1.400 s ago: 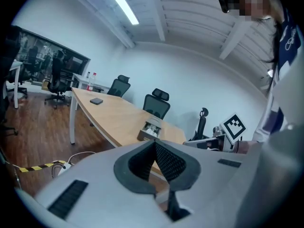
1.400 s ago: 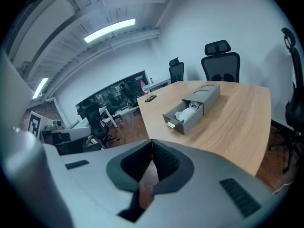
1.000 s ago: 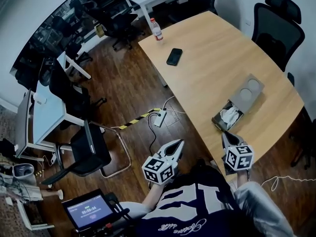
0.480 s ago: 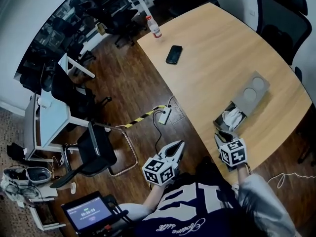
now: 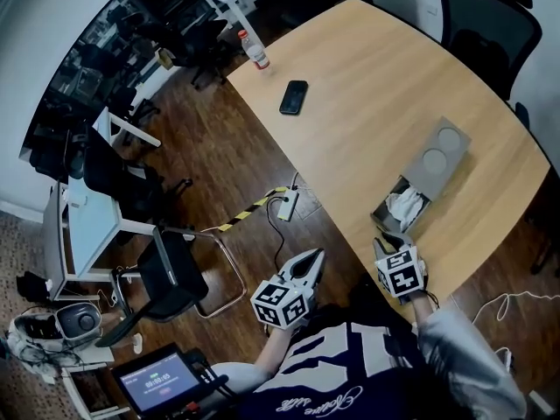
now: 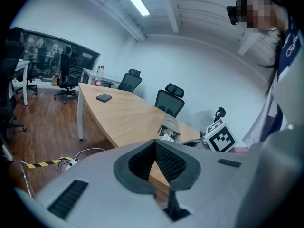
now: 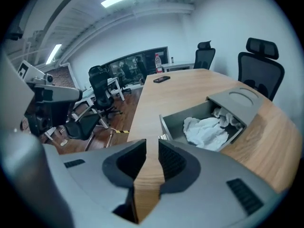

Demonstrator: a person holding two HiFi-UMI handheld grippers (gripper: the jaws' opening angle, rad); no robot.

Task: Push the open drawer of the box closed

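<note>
A grey box (image 5: pixel 440 150) lies on the wooden table (image 5: pixel 367 86) near its front edge. Its drawer (image 5: pixel 385 215) is pulled out toward me, and crumpled white cloth (image 5: pixel 405 204) lies inside. In the right gripper view the drawer (image 7: pixel 167 125) and cloth (image 7: pixel 205 128) sit just ahead, to the right of the jaws. My right gripper (image 5: pixel 382 233) (image 7: pixel 152 144) hovers over the table just short of the drawer front, jaws drawn almost together and holding nothing. My left gripper (image 5: pixel 315 254) (image 6: pixel 155 144) hangs off the table's left side over the floor, shut and empty.
A black phone (image 5: pixel 293 96) and a water bottle (image 5: pixel 255 51) lie at the table's far end. Office chairs (image 5: pixel 477 20) stand behind the table. On the floor to the left are a power strip with cables (image 5: pixel 287 206) and a black chair (image 5: pixel 171 274).
My right gripper has moved forward and a little left, closer to the drawer front. The head view has shifted slightly. The left gripper has stayed put.
</note>
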